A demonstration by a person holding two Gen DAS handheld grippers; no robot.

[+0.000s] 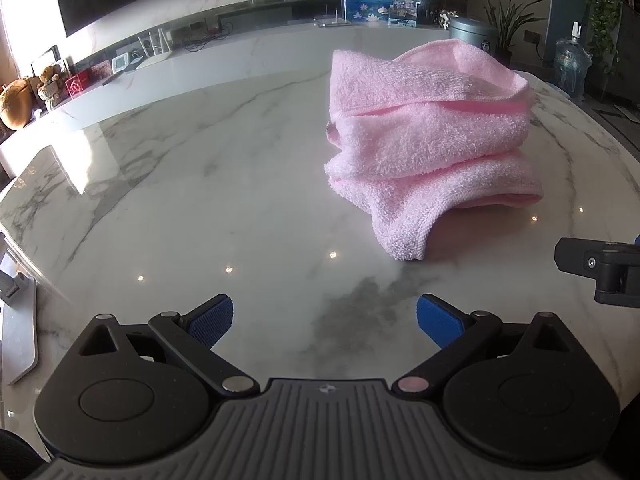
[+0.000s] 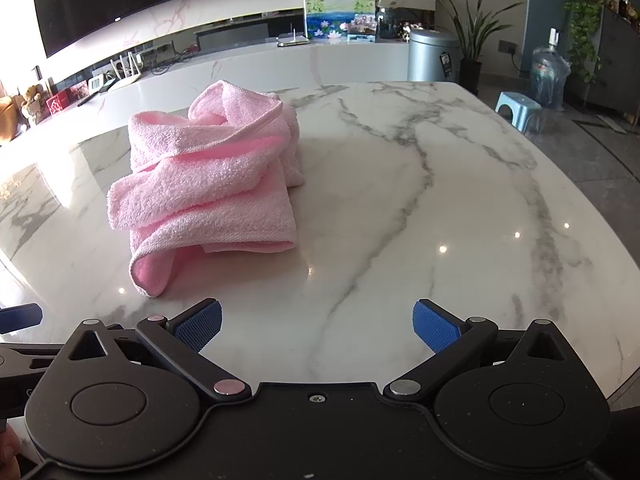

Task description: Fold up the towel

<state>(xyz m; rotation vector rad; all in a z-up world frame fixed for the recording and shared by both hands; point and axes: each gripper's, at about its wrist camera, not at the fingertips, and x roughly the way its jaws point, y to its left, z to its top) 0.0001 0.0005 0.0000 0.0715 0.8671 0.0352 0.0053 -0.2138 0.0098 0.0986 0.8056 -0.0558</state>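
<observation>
Left wrist view shows the pink towel [image 1: 430,140] bunched in loose layers on the marble table [image 1: 200,200], ahead and right. Your left gripper [image 1: 324,318] and right gripper [image 2: 318,320] are both spread wide and empty. First find one free corner [image 1: 402,246], then pull it flat.

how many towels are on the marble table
1. A single pink towel lies crumpled in a heap on the marble table, ahead of both open grippers and touching neither. Nothing else sits on the tabletop in either view, though its folds could hide something small.
</observation>
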